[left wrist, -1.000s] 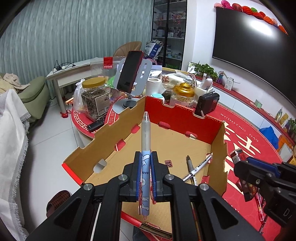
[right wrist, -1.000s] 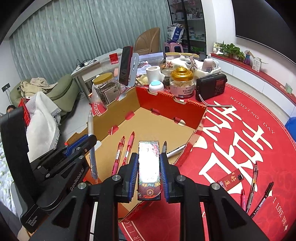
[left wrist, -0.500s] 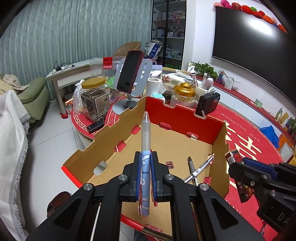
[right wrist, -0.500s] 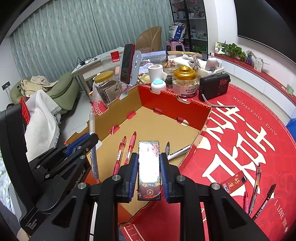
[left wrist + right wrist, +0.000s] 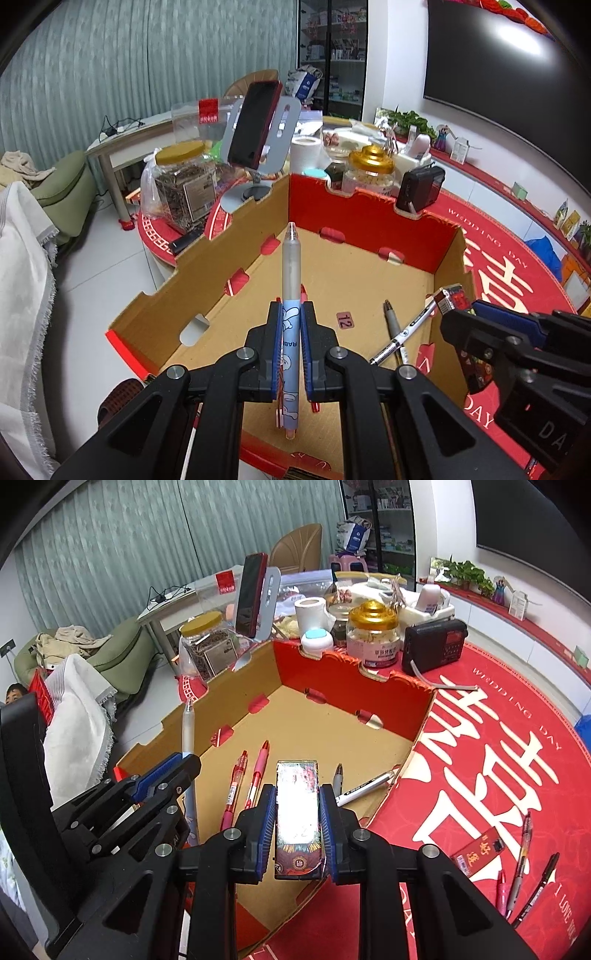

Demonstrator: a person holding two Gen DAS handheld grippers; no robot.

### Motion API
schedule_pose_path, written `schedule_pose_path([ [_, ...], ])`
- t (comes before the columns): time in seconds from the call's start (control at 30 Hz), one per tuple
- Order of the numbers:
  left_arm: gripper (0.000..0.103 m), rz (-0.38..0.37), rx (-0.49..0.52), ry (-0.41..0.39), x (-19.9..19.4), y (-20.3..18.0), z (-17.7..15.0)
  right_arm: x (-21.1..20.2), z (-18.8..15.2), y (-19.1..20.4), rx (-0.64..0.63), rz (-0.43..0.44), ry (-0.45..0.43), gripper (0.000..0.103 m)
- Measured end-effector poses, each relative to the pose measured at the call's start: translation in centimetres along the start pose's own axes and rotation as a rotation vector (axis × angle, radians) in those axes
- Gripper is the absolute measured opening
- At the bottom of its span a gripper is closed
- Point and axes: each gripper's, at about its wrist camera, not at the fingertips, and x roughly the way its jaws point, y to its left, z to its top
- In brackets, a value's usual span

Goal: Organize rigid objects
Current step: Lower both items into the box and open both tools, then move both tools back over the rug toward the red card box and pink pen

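My left gripper (image 5: 291, 314) is shut on a frosted pen with a light-blue rabbit barrel (image 5: 291, 280), held above the near part of an open cardboard box (image 5: 258, 206) with red inner walls. My right gripper (image 5: 297, 797) is shut on a small decorated flat box (image 5: 296, 819), held over the box's near edge. Inside the cardboard box lie two red pens (image 5: 255, 779), a grey pen (image 5: 392, 325) and a white marker (image 5: 402, 338). The left gripper and its pen also show in the right wrist view (image 5: 187, 738).
On the red tablecloth (image 5: 498, 738) right of the box lie a small red packet (image 5: 476, 853) and several pens (image 5: 524, 864). Behind the box stand a phone on a stand (image 5: 255, 125), jars (image 5: 184, 181), a gold-lidded jar (image 5: 373, 635) and a black radio (image 5: 434, 644).
Both grippers have shifted slightly forward over the box with their objects still held. The right gripper has edged closer to the box in the left wrist view.
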Motion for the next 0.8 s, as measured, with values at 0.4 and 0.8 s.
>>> schedule_pose_path([
  [0.4, 0.097, 0.075, 0.005, 0.075, 2.9, 0.7, -1.4, 0.5, -1.1, -0.6, -0.084, -0.122, -0.011, 0.086],
  [0.8, 0.103, -0.053, 0.036, -0.02, -2.4, -2.3, -2.7, -6.4, -7.0, -6.6, 0.046, -0.127, -0.064, 0.098],
])
